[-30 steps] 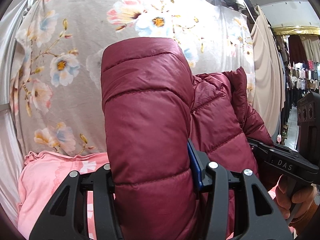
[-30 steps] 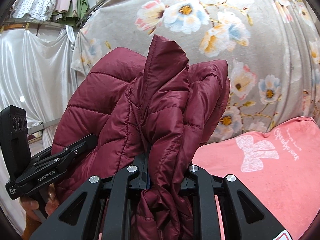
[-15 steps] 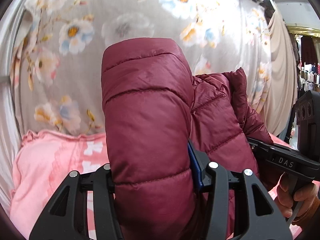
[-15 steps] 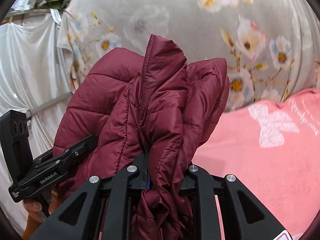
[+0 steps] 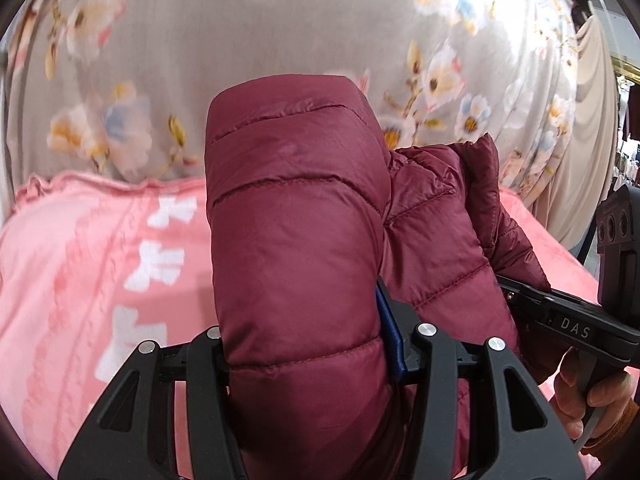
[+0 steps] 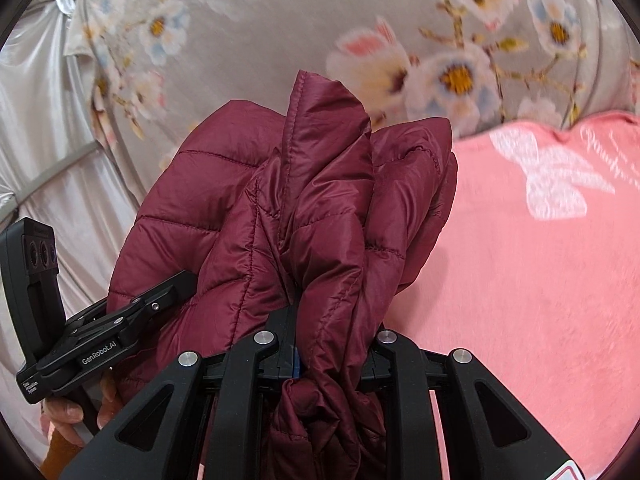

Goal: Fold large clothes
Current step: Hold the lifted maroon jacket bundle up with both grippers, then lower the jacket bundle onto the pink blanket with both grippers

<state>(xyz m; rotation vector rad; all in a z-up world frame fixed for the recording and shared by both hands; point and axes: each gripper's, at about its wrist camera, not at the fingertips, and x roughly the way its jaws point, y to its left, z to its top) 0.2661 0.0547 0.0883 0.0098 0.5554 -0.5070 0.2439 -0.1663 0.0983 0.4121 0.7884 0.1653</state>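
Left tool (image 5: 308, 344) and right tool (image 6: 324, 344) each clamp the maroon quilted puffer jacket (image 5: 296, 240) (bunched, aloft); next, lower onto the pink blanket (image 6: 540, 280).

Probably a clothing shop: draped floral fabric (image 5: 320, 40), a pink blanket (image 6: 540, 280) and blurred hanging garments (image 5: 628, 160).

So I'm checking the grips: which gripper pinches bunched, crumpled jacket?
The right gripper: its jacket fabric is bunched, while the left gripper holds a smooth padded fold.
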